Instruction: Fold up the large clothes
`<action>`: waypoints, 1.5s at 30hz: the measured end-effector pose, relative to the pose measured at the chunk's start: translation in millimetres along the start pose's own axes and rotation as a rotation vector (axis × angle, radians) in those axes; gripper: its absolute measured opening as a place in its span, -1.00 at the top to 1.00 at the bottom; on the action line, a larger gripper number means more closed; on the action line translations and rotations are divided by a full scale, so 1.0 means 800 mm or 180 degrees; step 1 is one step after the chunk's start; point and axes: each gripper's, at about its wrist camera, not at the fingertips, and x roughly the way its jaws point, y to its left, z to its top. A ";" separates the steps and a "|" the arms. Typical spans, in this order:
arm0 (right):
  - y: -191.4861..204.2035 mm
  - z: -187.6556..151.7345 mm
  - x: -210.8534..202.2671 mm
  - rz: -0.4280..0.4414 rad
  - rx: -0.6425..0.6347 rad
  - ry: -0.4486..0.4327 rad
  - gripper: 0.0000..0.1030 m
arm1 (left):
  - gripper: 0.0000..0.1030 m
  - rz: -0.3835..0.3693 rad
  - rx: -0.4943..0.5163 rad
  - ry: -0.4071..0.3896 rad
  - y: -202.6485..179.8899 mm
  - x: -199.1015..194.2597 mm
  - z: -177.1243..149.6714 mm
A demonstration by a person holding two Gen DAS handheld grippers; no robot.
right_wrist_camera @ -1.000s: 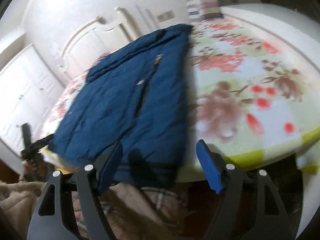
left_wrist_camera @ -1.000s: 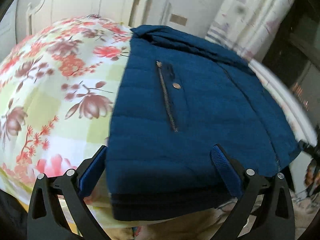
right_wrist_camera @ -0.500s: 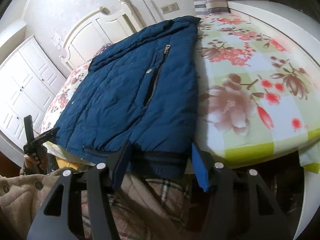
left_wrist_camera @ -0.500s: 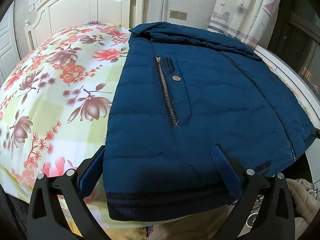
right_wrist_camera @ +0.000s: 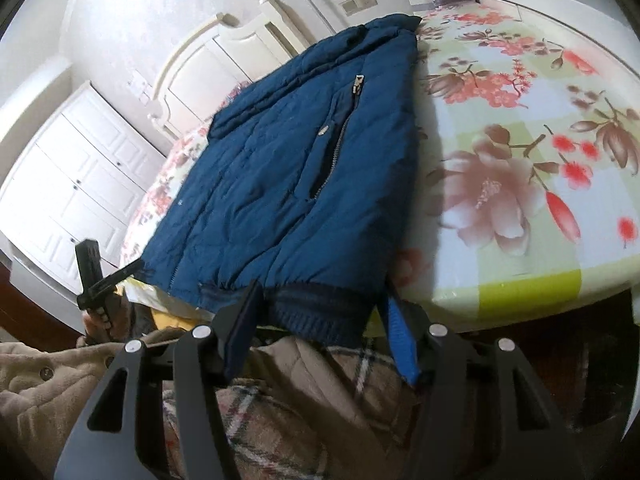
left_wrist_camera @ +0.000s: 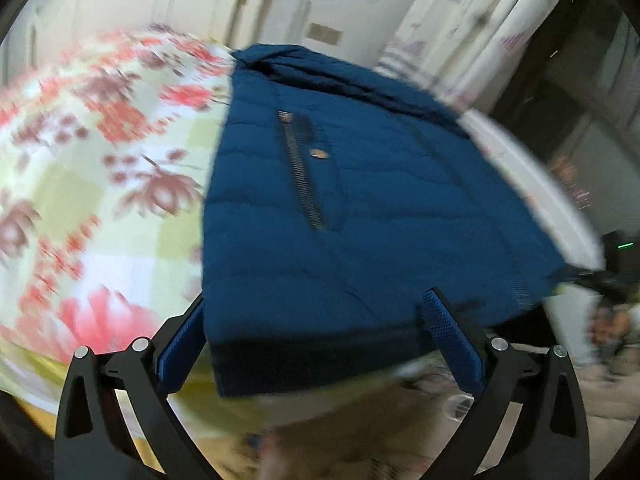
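left wrist view, jacket: we see the blue padded jacket [left_wrist_camera: 360,208] filling the centre of the frame, lying flat on the floral bedsheet [left_wrist_camera: 100,184], its dark ribbed hem [left_wrist_camera: 312,364] at the lower middle over the bed edge.
left wrist view, jaws: our left gripper [left_wrist_camera: 316,344] stands spread wide at the bottom, one pad at each side of the hem corner, not pressing it.
right wrist view, jacket: the jacket runs from upper centre to lower middle, the hem hanging just ahead of our right gripper [right_wrist_camera: 324,332].
right wrist view, jaws: half spread, straddling the hem, pads not clearly squeezing it.
step: we judge this the lining-up on the hem before a fold.
next move: both jaws need to pinch the hem corners, then carry them toward the collar.
containers: none in either view.
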 end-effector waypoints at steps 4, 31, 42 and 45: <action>0.002 0.009 0.013 0.0062 -0.0007 -0.0022 -0.14 | -0.88 -0.0356 -0.0255 -0.0026 0.015 -0.001 0.005; 0.023 0.027 0.041 -0.0092 -0.0066 -0.0432 0.57 | 0.71 -0.0579 -0.0692 -0.0179 0.029 0.040 0.054; 0.089 0.000 -0.076 0.0157 -0.0700 -0.0803 0.70 | 0.81 -0.0931 -0.0587 -0.0781 -0.002 -0.093 0.020; 0.121 -0.016 -0.120 0.0172 -0.1028 -0.0863 0.70 | 0.81 -0.1060 -0.0409 -0.0872 -0.017 -0.138 0.009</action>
